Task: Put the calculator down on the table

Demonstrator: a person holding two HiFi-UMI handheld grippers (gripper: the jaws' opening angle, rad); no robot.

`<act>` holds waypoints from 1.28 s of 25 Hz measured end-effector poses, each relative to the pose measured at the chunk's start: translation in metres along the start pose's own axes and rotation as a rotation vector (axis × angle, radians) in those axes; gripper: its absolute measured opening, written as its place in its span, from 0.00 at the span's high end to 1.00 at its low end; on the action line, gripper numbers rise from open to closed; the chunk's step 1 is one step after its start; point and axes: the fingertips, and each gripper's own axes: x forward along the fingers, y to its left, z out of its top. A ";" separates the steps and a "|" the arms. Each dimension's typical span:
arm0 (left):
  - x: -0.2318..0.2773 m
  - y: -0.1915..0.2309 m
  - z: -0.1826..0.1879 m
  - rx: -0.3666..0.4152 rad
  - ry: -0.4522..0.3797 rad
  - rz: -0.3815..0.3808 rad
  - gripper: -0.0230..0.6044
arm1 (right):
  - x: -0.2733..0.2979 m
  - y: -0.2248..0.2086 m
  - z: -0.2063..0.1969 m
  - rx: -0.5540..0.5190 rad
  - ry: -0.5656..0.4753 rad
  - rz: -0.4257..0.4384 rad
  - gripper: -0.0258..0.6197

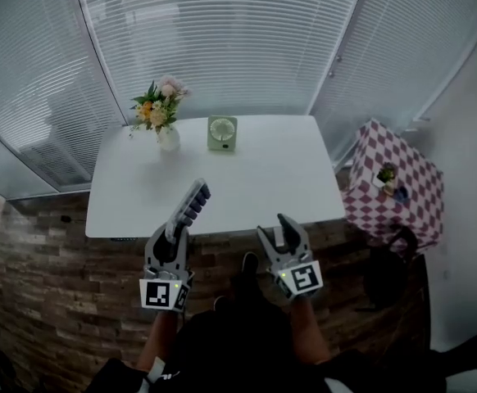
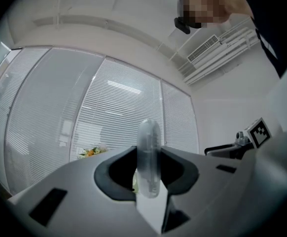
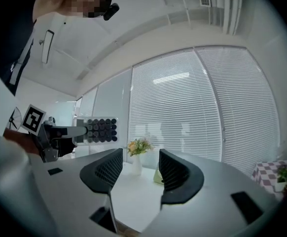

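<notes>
The left tool [image 2: 148,181] is gripping the calculator [image 2: 148,154] by its near end, its jaws pressing in on the two flat faces so that the left gripper view is showing it edge-on between them. In the head view the calculator [image 1: 191,205] is sticking forward out of the left tool [image 1: 175,234] and appearing over the near edge of the white surface [image 1: 263,178]. In the right gripper view it is showing up in the air with its keys facing sideways, so it is apparently not resting on anything yet. The right tool [image 3: 141,169] is standing open with nothing between its jaws, waiting just beside the left one.

The task is looking roughly half done: the calculator is being held at the surface, but lowering, laying flat and releasing are remaining. The near half is lying bare, and a vase of flowers [image 1: 163,119] and a small fan [image 1: 222,133] are sitting at the far edge.
</notes>
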 end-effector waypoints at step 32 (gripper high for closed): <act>0.185 0.036 0.001 0.027 -0.032 0.223 0.80 | 0.183 -0.140 0.021 0.009 -0.018 0.241 0.59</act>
